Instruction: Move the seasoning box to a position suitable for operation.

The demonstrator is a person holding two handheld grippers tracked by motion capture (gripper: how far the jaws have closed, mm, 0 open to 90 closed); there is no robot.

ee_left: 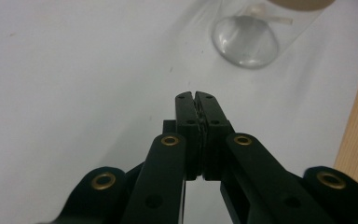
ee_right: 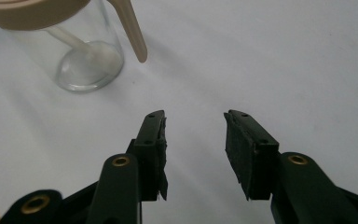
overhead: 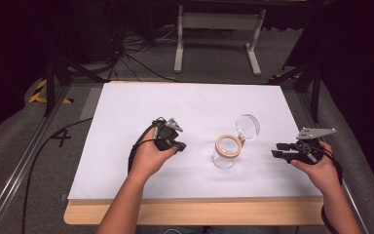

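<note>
A small glass jar (overhead: 225,155) stood upright on the white counter (overhead: 126,102), near the middle and a little toward 3 o'clock. Its round clear lid (overhead: 248,126) was swung open and hung off the rim toward 1 o'clock, joined to a tan ring (overhead: 228,145) around the mouth. The jar looked empty. In the right gripper view a tan strap (ee_right: 131,29) stuck out from the ring.

The jar was probably light, hard and slippery, and it could break if it fell or got squeezed too hard. Its smooth round side would likely slide between the jaws. The best spot to hold it seemed to be the tan ring or just under it, where the rim could stop a slip. The open lid might flop, so it was better left alone or closed gently.

The left gripper (overhead: 177,145) sat at 9 o'clock from the jar, near but apart, with its jaws pressed together on nothing. The right gripper (overhead: 278,149) sat at 3 o'clock from the jar, also apart, with its jaws spread wide and empty. Both pointed toward the jar.
</note>
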